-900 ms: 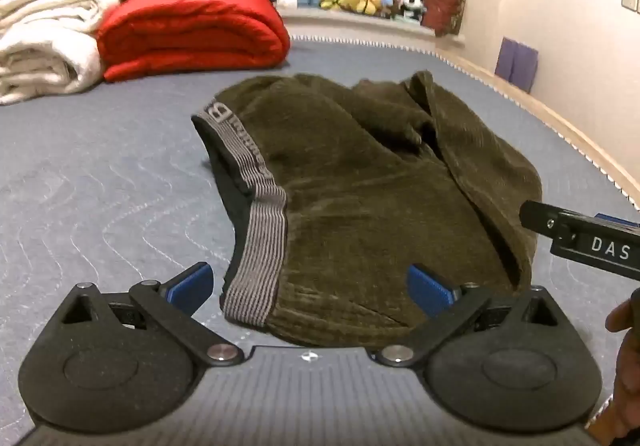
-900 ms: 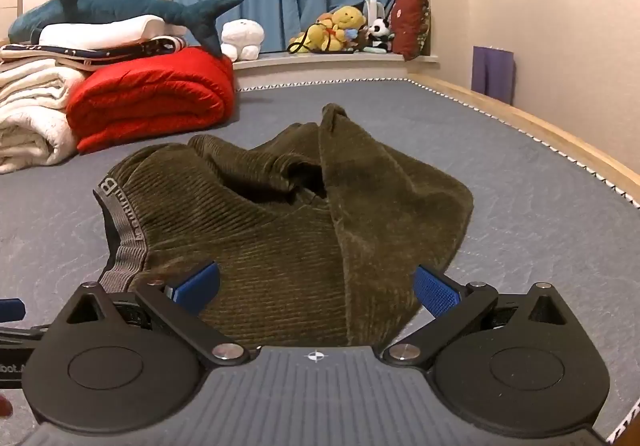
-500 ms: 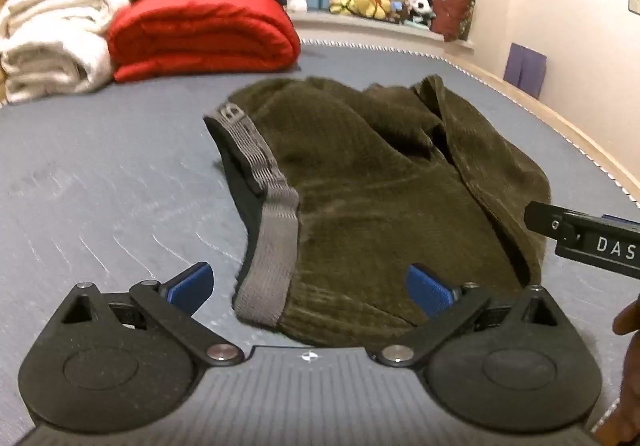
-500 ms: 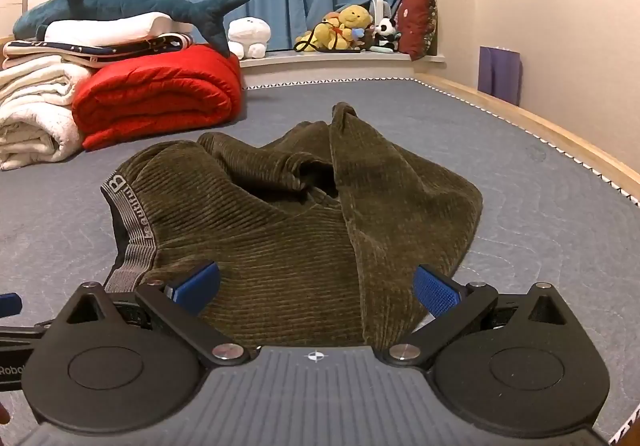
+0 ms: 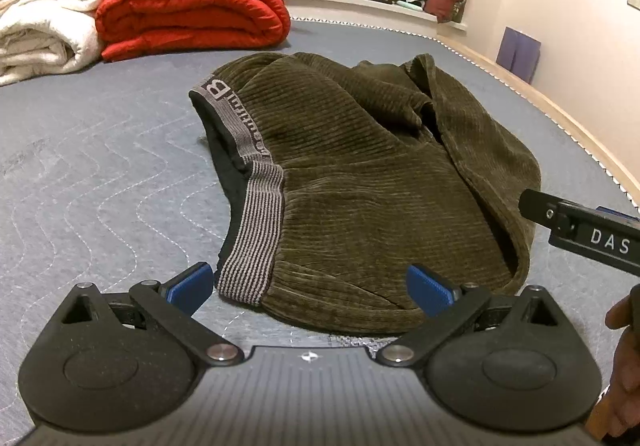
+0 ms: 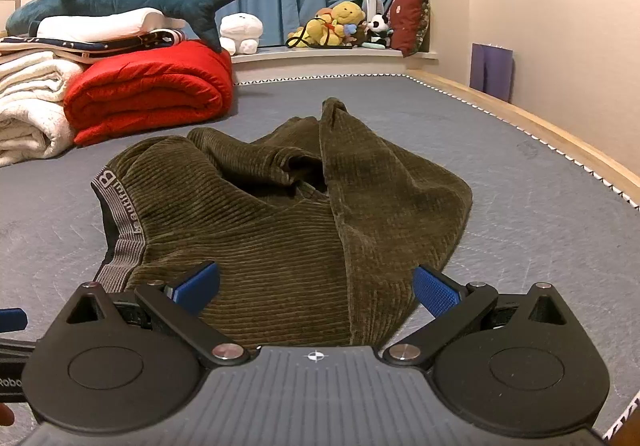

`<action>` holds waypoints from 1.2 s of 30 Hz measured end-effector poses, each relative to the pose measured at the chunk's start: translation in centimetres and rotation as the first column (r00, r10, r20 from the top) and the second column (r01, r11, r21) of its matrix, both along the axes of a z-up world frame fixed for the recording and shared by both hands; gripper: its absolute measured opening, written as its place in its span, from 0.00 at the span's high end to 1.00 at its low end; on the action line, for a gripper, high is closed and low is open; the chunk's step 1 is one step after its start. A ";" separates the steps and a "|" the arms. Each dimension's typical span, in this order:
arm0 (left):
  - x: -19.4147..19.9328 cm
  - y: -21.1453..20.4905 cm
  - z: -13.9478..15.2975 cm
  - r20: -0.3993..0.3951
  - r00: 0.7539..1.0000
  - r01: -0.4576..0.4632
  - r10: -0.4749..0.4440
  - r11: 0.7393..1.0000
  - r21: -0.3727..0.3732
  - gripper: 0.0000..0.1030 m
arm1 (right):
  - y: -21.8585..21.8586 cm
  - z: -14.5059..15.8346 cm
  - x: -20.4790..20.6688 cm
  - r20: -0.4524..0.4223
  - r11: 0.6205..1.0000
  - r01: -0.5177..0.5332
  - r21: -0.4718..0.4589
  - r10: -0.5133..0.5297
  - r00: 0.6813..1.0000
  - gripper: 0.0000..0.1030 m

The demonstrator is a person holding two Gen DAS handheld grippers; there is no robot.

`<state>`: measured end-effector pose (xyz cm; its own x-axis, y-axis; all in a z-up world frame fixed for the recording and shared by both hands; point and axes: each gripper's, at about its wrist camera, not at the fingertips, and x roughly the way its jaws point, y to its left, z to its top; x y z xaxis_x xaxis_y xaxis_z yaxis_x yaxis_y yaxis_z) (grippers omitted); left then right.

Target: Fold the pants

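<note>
Dark olive corduroy pants (image 5: pixel 360 174) lie crumpled on the grey quilted mattress (image 5: pixel 100 166), with a grey striped waistband (image 5: pixel 256 230) on their left side. They also show in the right wrist view (image 6: pixel 288 230). My left gripper (image 5: pixel 310 286) is open and empty, just in front of the near waistband corner. My right gripper (image 6: pixel 316 286) is open and empty, over the near hem of the pants. The right gripper's body (image 5: pixel 580 234) shows at the right edge of the left wrist view.
A red rolled quilt (image 6: pixel 148 90) and white folded blankets (image 6: pixel 28 106) lie at the far left, with a blue shark plush (image 6: pixel 120 0) on top. Stuffed toys (image 6: pixel 344 26) sit on the window ledge. A wooden bed edge (image 6: pixel 560 138) runs along the right.
The left gripper has shifted a little left and closer, so the waistband now sits more centred in its view. The right gripper has eased slightly forward. Both stay open.
</note>
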<state>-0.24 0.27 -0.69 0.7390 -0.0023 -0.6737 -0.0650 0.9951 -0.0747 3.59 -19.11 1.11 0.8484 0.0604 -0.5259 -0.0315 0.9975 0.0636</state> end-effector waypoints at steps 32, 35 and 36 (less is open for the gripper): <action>0.4 0.2 -0.4 -0.038 0.999 0.003 -0.004 1.000 -0.007 0.00 | 0.6 -0.1 -0.2 0.003 0.999 -0.028 -0.016 0.028 1.000 0.01; 0.4 0.2 -0.5 -0.039 0.999 0.003 -0.003 1.000 -0.004 0.00 | 0.5 -0.2 -0.2 -0.002 1.000 -0.025 -0.012 0.025 1.000 0.01; 0.4 0.2 -0.5 -0.040 0.999 0.002 -0.002 1.000 -0.005 0.00 | 0.4 -0.2 -0.2 -0.003 1.000 -0.024 -0.011 0.024 1.000 0.01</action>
<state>0.18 0.46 -1.22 0.7113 -0.0070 -0.7029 -0.0658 0.9949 -0.0765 3.44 -18.67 0.93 0.8455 0.0753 -0.5287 -0.0557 0.9970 0.0529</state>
